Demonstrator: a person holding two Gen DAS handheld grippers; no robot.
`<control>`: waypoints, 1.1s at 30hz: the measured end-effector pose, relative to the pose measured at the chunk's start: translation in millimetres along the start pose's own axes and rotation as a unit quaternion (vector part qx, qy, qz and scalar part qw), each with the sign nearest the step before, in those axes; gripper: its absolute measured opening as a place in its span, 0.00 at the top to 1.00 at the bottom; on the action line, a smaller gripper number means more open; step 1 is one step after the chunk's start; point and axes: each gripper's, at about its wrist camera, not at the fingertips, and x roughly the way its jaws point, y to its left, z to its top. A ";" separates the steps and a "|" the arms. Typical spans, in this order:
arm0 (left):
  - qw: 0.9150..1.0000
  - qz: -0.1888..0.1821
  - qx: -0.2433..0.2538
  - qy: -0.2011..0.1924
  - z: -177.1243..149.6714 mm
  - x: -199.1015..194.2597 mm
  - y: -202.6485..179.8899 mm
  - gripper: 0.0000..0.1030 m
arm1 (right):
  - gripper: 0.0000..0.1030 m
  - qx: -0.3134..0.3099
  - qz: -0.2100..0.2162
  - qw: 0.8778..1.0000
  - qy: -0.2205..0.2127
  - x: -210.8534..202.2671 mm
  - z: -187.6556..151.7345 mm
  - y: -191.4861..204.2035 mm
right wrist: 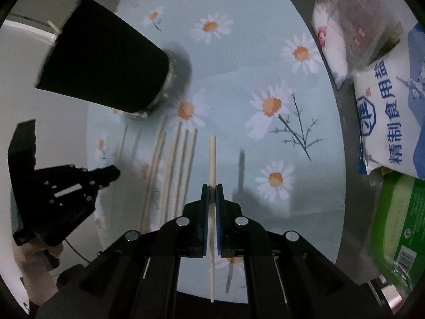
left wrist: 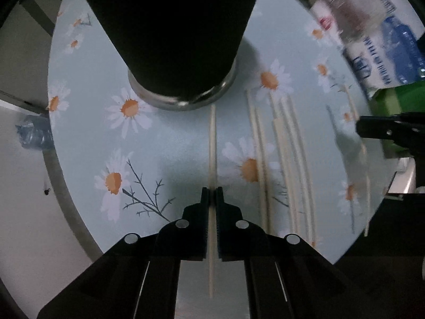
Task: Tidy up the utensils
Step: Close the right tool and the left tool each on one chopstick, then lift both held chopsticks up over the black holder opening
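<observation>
A tall black cup with a metal base stands on the daisy-print tablecloth. My left gripper is shut on one pale chopstick whose tip points at the cup's base. Several loose chopsticks lie on the cloth to its right. In the right wrist view my right gripper is shut on another chopstick, held above the cloth. The cup is at upper left with a stick end at its rim. Loose chopsticks lie left of it. The left gripper shows at left.
Food packages line the right side: a white and blue salt bag, a green pack and a clear bag. The right gripper shows at the right edge of the left view. A crumpled plastic bottle lies beyond the table's left edge.
</observation>
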 end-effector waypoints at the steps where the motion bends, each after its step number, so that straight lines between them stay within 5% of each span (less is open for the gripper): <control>1: 1.000 -0.002 -0.002 -0.011 -2.6 -6.4 -1.1 0.96 | 0.95 -0.004 0.012 1.000 -0.004 -7.6 3.2 0.9; 12: 0.989 -0.057 -0.027 -0.131 -13.1 -65.4 5.6 0.96 | 0.95 -0.037 0.117 0.991 -0.048 -36.4 13.5 8.6; 21: 0.968 -0.092 -0.047 -0.228 -7.5 -103.1 16.9 0.96 | 0.95 -0.087 0.165 0.978 -0.095 -64.4 29.4 21.8; 33: 0.944 -0.119 -0.058 -0.303 3.5 -148.0 35.7 0.96 | 0.95 -0.127 0.217 0.955 -0.159 -106.3 58.0 45.8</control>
